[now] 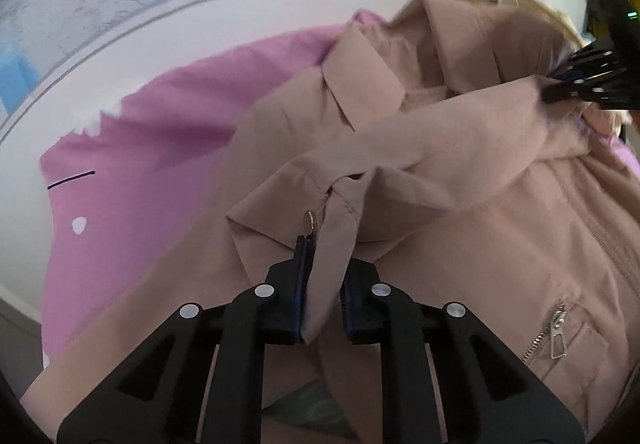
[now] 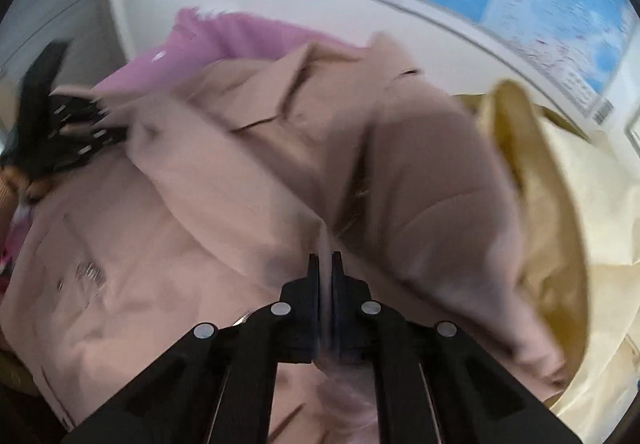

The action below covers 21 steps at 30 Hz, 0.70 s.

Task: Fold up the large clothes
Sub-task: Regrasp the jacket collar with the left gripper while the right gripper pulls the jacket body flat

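Mid-fold, we held the dusty-pink zip-up cotton jacket point(image 1: 460, 244) in both tongs.
Left tongs point(image 1: 324, 284) pinched a cuff, right tongs point(image 2: 325, 272) a fabric edge; next, we judged, lay both toward twelve o'clock.

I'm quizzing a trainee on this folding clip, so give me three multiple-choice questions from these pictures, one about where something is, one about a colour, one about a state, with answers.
1. What lies under the jacket?
A. a pink sheet
B. a wooden floor
C. a green towel

2. What colour is the jacket?
A. navy
B. beige-pink
C. black

3. How is the right gripper?
A. wide open above the cloth
B. shut on a fold of the jacket
C. holding a hanger

Answers:
1 A, the pink sheet shows beyond the jacket's edge.
2 B, it looks so in both views.
3 B, its fingers nearly meet with cloth between; the left gripper also has jacket cloth between its fingers.
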Motion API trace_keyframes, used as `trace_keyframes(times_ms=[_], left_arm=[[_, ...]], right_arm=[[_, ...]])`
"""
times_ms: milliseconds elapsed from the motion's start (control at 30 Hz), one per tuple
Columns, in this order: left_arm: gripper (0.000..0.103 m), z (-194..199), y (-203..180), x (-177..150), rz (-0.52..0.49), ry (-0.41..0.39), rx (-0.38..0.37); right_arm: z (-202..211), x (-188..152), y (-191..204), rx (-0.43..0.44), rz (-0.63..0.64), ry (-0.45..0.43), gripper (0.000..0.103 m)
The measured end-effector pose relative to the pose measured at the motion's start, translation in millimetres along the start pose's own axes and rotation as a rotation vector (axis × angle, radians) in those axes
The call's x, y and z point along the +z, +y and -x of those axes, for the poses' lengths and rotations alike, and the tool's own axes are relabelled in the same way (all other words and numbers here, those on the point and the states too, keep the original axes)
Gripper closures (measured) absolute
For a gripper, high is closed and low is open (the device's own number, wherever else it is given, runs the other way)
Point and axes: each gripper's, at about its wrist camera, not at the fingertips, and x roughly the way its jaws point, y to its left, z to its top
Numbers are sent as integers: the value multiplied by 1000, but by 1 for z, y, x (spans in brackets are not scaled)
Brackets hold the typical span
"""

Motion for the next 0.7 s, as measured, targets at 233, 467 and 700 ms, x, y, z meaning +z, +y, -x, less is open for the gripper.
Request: trace_keyframes(times_ms=[233, 467, 700], left_arm=[[47, 4, -21, -6, -133, 42, 93], [24, 86, 48, -22, 164, -159, 147], [15, 126, 92, -67, 350, -160, 287]], right_arm=[[-48, 13, -10, -72, -65, 102, 93], [7, 9, 17, -40, -32, -41, 64], [0, 33, 90, 92, 126, -110, 55]])
